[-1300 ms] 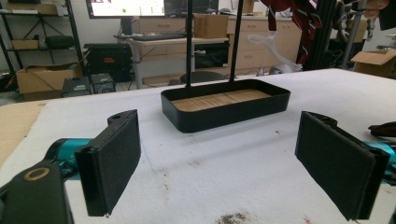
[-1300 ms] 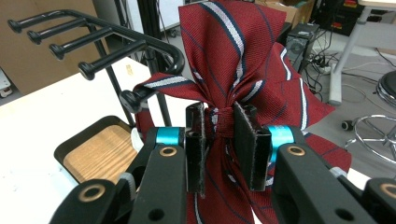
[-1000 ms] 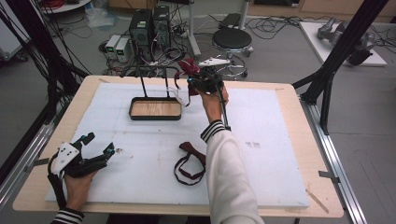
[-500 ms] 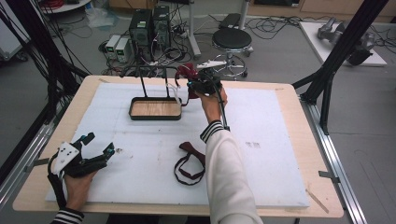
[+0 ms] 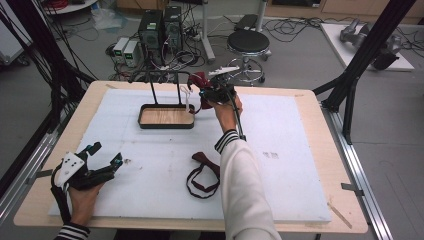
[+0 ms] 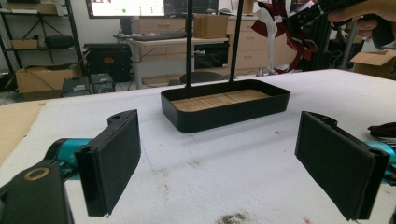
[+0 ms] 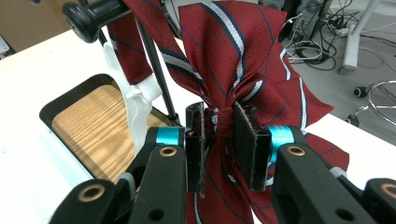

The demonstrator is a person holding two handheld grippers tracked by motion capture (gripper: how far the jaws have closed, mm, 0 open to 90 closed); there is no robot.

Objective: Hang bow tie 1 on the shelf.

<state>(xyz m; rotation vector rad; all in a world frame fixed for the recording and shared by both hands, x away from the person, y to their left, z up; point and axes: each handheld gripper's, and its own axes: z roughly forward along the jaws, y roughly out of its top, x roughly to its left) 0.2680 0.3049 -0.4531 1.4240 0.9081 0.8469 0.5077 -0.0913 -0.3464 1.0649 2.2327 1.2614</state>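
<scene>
right gripper (image 7: 219,140) clamping red bow tie (image 7: 233,60) (striped)

Dark red bow tie (image 7: 233,60) with white-and-navy stripes, pinched at its knot, raised beside the black rack's bar (image 7: 93,14)

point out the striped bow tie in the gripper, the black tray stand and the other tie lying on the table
striped bow tie (image 7: 223,56), right gripper view, on its upper fold.
black tray stand (image 5: 166,116), high view, on the wooden floor of the tray.
other tie (image 5: 204,160), high view, on its red bow end.
</scene>
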